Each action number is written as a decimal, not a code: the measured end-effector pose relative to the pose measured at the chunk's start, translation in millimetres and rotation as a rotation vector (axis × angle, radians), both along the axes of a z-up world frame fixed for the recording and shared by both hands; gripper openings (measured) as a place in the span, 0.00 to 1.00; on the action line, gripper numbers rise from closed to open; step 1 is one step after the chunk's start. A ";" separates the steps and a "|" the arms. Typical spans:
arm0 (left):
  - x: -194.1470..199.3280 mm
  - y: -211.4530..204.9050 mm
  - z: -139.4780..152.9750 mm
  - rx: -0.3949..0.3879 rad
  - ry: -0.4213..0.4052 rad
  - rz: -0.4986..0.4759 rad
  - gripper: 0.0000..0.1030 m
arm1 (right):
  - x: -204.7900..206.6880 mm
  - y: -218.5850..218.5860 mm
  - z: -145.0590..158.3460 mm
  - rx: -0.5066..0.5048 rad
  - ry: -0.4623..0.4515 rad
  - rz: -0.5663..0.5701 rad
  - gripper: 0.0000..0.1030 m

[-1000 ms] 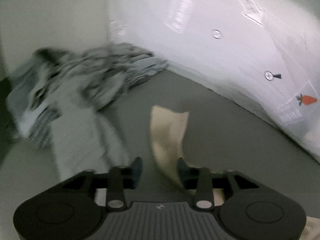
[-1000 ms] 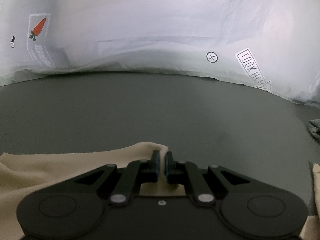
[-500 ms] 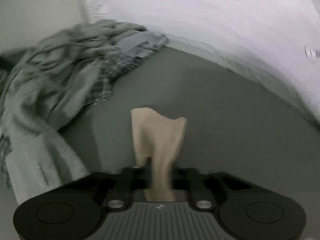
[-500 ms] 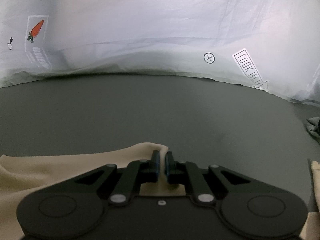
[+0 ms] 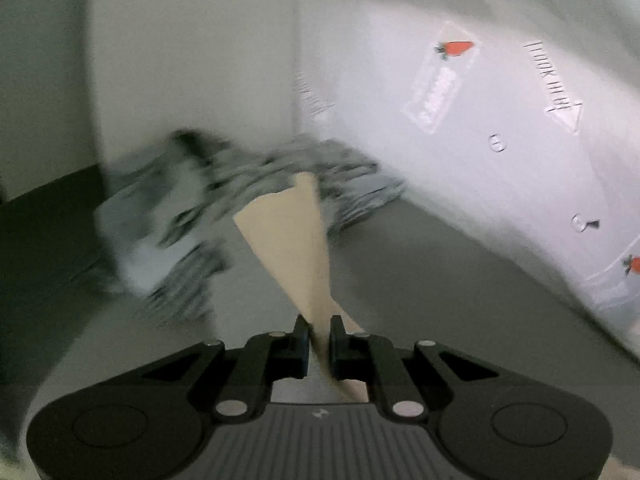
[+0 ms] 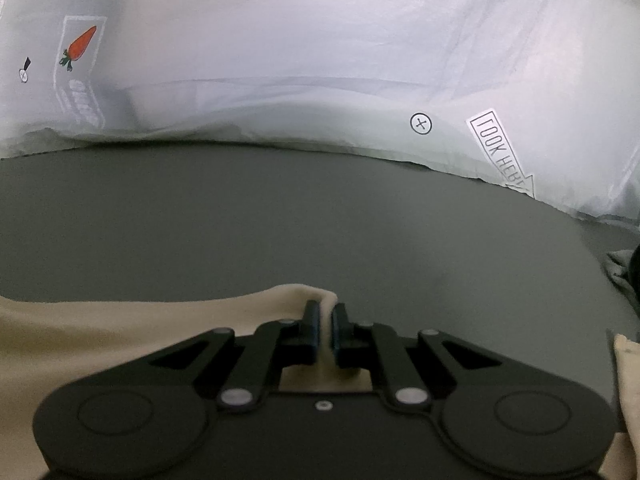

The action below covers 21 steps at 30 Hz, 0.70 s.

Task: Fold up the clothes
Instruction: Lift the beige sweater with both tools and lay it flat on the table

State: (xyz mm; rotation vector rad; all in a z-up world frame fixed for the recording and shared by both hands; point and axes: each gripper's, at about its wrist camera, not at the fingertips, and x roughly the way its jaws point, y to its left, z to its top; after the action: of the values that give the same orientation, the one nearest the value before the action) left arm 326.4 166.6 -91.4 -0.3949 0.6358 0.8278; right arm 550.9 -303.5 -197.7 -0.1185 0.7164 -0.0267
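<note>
A beige garment (image 5: 292, 240) rises as a tapering flap from between the fingers of my left gripper (image 5: 319, 330), which is shut on it and lifted off the grey surface. In the right wrist view the same beige garment (image 6: 120, 332) lies spread at the lower left, and my right gripper (image 6: 325, 314) is shut on a raised fold of its edge, low over the surface. Another beige edge (image 6: 626, 360) shows at the far right.
A blurred heap of grey and plaid clothes (image 5: 208, 208) lies at the back left. A white printed sheet (image 6: 320, 60) with carrot marks rises behind the dark grey surface (image 6: 280, 220). A scrap of grey cloth (image 6: 620, 272) sits at the right edge.
My left gripper closed on the beige cloth and lifted it, so the flap now stands taller against the clothes heap. The right gripper keeps its hold and place.
</note>
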 end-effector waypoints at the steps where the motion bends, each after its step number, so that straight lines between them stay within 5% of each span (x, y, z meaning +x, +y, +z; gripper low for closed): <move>1: -13.3 -3.9 -4.1 -0.018 0.010 0.022 0.11 | 0.0 0.3 0.4 -0.001 -0.001 0.002 0.08; 8: -70.9 -10.9 -61.7 -0.238 0.164 0.154 0.11 | -0.3 -0.6 1.2 0.003 -0.006 0.014 0.08; 14: -61.4 -32.4 -83.8 -0.343 0.284 0.157 0.21 | -3.5 -2.2 -0.8 0.007 -0.024 0.024 0.08; 19: -36.3 -56.9 -64.4 -0.277 0.271 0.089 0.43 | -7.0 -3.9 -3.5 0.012 -0.045 0.023 0.08; 21: -24.6 -63.1 -52.3 -0.226 0.251 0.068 0.44 | -8.6 -4.4 -4.8 0.013 -0.057 0.024 0.08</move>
State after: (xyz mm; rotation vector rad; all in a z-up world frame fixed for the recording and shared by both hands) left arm 301.7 103.5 -143.7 -0.5244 0.9584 0.8809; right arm 542.2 -307.9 -202.5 -0.1139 0.6581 -0.0022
